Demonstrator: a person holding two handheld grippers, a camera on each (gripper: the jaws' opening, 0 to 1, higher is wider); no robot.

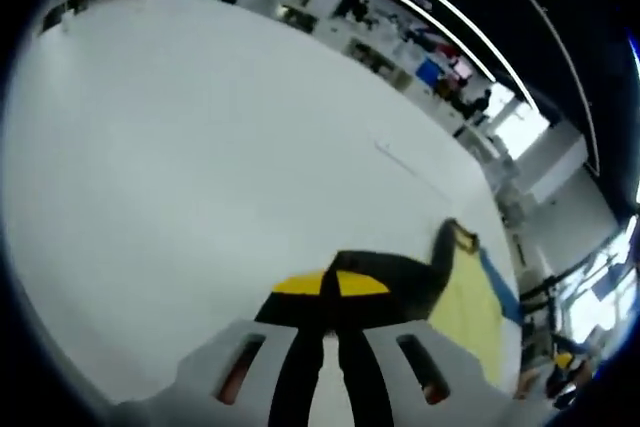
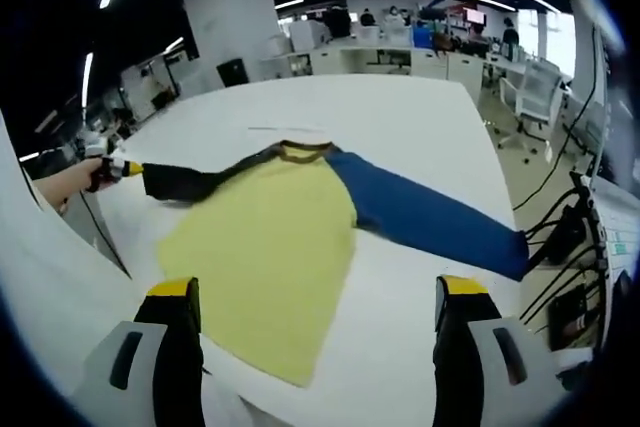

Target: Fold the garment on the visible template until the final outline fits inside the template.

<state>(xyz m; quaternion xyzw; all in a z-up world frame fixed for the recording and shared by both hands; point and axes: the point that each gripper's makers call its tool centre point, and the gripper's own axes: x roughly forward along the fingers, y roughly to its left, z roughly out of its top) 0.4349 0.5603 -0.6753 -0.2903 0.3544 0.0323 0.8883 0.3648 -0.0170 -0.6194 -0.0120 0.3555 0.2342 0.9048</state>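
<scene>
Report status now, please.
Left claw shut on black sleeve. Right claw open, over yellow shirt. Blue sleeve spread out. Nothing in the way.

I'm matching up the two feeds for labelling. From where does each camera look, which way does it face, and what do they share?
Left gripper view: rides the left gripper, low over the white table, looking along the black sleeve clamped in its jaws.
Right gripper view: rides the open right gripper, looking across the shirt's yellow body and blue sleeve; a hand at left holds the other gripper.
Shared: the shirt and table.
</scene>
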